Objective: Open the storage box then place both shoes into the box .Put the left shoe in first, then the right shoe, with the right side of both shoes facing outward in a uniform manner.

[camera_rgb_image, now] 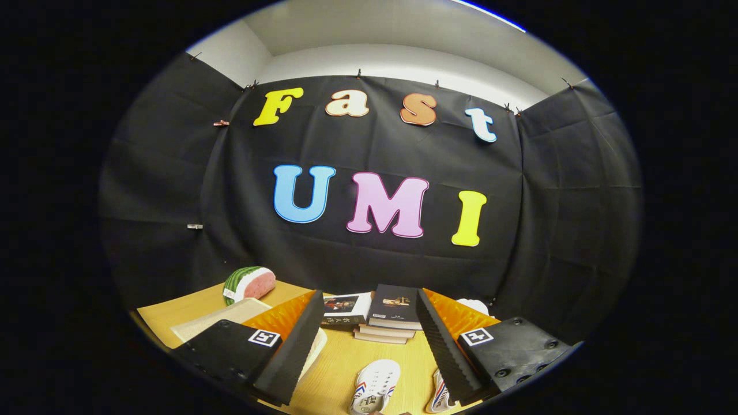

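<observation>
While my gripper (pixel 369 340) hovered above the wooden table (pixel 340 369), its fingers stood wide apart and held nothing, with one white shoe (pixel 375 386) lying near on the table between them and a second shoe (pixel 439 395) just right of it, partly hidden behind my right finger. Beyond the fingers lay a stack of books (pixel 383 317), farther left a watermelon slice (pixel 249 283) and a pale mat (pixel 222 320); I could not make out the storage box.
</observation>
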`<action>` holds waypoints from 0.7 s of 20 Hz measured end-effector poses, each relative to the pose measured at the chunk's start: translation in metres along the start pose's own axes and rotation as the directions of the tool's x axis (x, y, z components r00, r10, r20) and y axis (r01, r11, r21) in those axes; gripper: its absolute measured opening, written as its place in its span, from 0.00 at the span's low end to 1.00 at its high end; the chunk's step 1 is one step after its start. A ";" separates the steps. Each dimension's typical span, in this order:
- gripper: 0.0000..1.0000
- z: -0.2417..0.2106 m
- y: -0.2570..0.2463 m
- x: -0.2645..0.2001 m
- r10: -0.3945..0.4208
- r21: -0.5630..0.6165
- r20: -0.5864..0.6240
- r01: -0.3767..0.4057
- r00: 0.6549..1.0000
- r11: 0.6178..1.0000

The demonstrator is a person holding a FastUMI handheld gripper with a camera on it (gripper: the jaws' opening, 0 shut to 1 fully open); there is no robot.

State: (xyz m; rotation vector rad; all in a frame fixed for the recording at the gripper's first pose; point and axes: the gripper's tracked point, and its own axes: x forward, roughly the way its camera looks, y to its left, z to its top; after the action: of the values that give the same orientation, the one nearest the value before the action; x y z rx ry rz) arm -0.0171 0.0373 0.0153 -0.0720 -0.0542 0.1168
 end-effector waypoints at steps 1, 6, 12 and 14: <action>0.97 0.000 -0.001 0.000 -0.001 -0.005 -0.003 0.001 1.000 1.000; 0.97 -0.009 0.008 0.004 0.007 0.045 -0.037 -0.006 0.999 0.999; 0.97 -0.048 0.018 0.007 0.027 0.142 -0.194 0.001 0.981 0.990; 0.97 -0.064 0.026 0.008 0.070 0.210 -0.266 -0.013 0.961 0.978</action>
State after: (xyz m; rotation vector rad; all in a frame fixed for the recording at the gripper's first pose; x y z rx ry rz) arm -0.0082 0.0600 -0.0499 0.1191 0.2353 0.1537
